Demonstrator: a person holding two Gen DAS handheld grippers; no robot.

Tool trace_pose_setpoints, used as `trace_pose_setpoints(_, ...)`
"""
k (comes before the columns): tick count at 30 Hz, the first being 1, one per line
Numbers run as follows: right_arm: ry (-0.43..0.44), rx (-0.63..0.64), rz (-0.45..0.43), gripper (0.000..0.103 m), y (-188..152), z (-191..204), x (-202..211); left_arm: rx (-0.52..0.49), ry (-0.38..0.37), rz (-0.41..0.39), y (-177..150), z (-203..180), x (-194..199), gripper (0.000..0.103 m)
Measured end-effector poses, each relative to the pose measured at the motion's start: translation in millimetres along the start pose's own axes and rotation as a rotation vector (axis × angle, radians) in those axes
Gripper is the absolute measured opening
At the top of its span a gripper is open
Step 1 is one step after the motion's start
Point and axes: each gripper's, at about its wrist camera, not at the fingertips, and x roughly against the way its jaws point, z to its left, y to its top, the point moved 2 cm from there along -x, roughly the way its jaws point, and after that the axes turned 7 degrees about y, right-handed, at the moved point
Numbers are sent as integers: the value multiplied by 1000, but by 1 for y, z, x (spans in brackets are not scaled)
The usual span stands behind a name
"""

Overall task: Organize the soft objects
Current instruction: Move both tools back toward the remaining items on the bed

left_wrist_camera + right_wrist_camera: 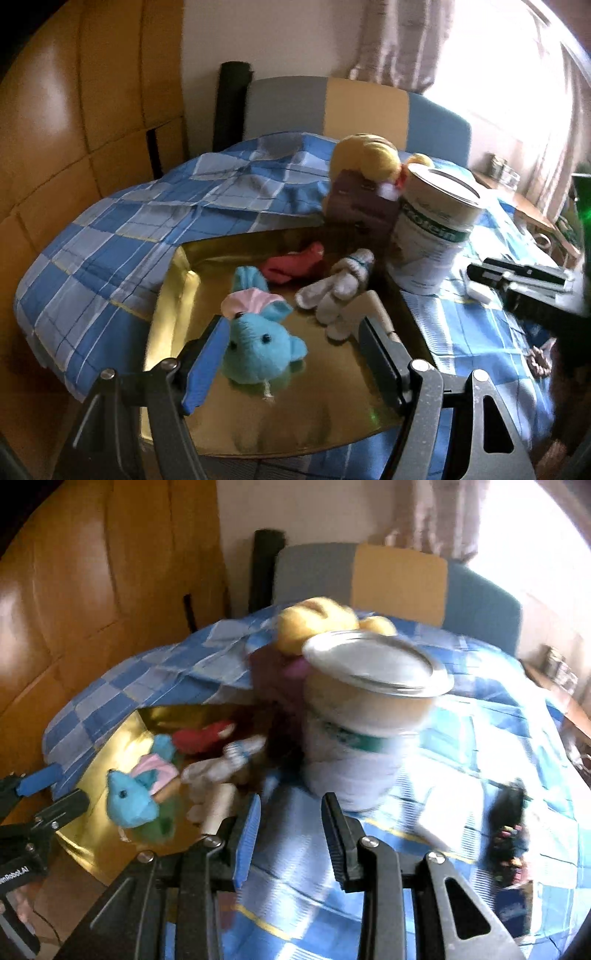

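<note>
A blue plush rabbit (258, 343) with a pink cap lies on a shallow gold tray (173, 295) set on a bed, between the wide-spread fingers of the left gripper (291, 354), neither pad pressing it. Just behind it in the tray lie a white-grey plush bunny (340, 284) and a red soft toy (295, 264), the red one partly shadowed and hard to identify. A pale cylinder (376, 306) beside the bunny is half hidden by the left gripper's right finger. The right gripper (291, 834) hovers over the blue checked bedspread (461, 738), its fingers narrowly parted with nothing between them. Ahead of it stands a large white tin (354, 746) with a silver lid, blurred, its green-band label only partly legible. Behind the tin, a yellow-haired doll (365, 158) is largely screened. A black device (517, 277) lies at the right edge, cut off and indistinct. A grey, yellow and blue headboard (362, 107) backs the bed, window glare washing out the far corner.
</note>
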Motion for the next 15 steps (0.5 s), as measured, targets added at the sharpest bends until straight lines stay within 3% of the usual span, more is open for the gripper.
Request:
trace_pose_setpoints(3,-57,-53,-11,34,-5,-35,12,-29,-31,-7,3,-12,3,73)
trace_pose_setpoints(15,-484,-494,-70,35,-49,-250,59,-217,-199,10,11,-101,12,71)
